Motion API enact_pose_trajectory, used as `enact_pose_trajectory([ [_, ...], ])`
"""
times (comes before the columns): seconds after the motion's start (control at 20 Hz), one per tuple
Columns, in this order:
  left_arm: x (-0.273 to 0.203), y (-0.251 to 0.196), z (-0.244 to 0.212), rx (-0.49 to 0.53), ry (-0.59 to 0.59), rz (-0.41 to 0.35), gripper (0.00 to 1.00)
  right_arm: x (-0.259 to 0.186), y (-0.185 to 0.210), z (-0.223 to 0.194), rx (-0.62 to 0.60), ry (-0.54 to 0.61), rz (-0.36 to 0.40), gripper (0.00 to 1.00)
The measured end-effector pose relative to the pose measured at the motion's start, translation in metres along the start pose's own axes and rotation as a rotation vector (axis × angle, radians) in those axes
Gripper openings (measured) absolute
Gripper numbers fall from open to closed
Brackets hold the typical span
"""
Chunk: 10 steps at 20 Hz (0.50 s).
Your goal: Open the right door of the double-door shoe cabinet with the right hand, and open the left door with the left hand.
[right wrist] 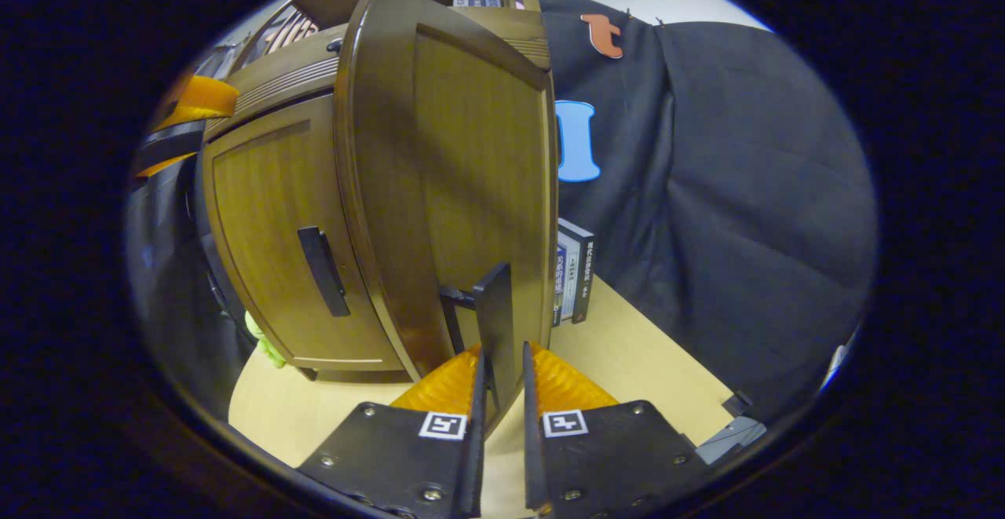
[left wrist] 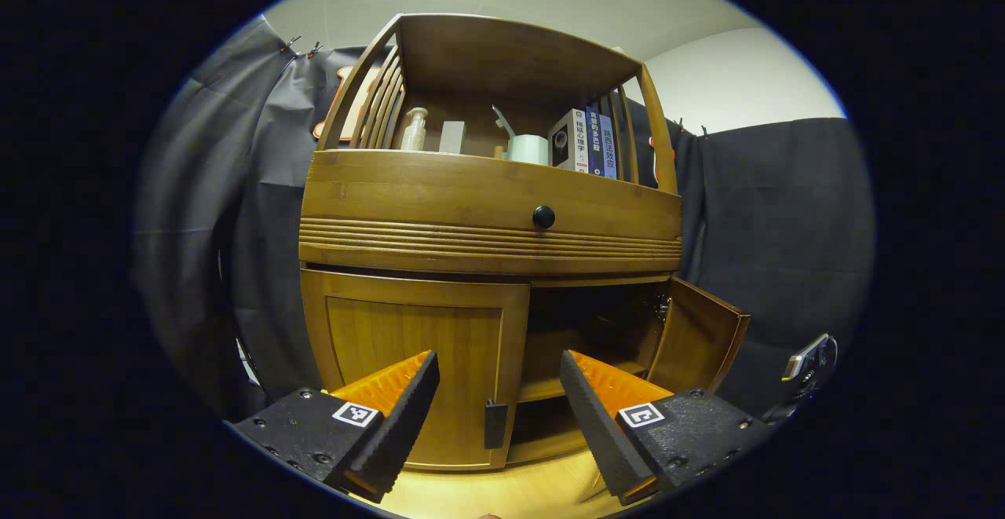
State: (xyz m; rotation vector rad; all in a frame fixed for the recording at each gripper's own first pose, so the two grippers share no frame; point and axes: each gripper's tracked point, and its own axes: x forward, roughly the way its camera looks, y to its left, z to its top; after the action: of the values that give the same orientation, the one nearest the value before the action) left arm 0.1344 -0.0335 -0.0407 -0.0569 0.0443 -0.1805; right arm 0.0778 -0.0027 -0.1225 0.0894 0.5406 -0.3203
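Right hand-held gripper pinched on the right door's handle, both fingers pressing its flat bar. Right door swung well out, seen hinged open at the cabinet's right side in the left gripper view. Left hand-held gripper spread wide, touching nothing, aimed at the left door, which sits closed with its handle between and beyond the fingers, near the door's inner edge.

Risks, as judged:
- Could slip off the thin handle bar if pulled at an angle instead of along the door's swing.
- Could strain the hinge if swung much further; already far open.
- Could bump the book standing on the surface just behind the open door.
- Could miss the left handle or strike the door panel if closed too early or off-centre.
- Could drag the whole cabinet across the surface if tugged hard.

Contents:
- Opened compartment: dark, a shelf board visible, nothing made out on it.
- Top shelf: a pump bottle, a small block, a pale cup, upright books.
- Drawer with knob: shut, contents hidden.
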Motion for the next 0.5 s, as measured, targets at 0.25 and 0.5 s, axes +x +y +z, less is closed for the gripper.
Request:
enact_pose_trajectory([
  [0.25,0.003,-0.005,-0.003,0.010,0.007,-0.006,0.92,-0.004,-0.014,-0.001,-0.005,-0.005,-0.052,0.21],
  [0.5,0.006,-0.007,-0.010,0.030,0.018,-0.007,0.95,-0.009,-0.021,-0.002,0.048,-0.014,-0.061,0.21],
])
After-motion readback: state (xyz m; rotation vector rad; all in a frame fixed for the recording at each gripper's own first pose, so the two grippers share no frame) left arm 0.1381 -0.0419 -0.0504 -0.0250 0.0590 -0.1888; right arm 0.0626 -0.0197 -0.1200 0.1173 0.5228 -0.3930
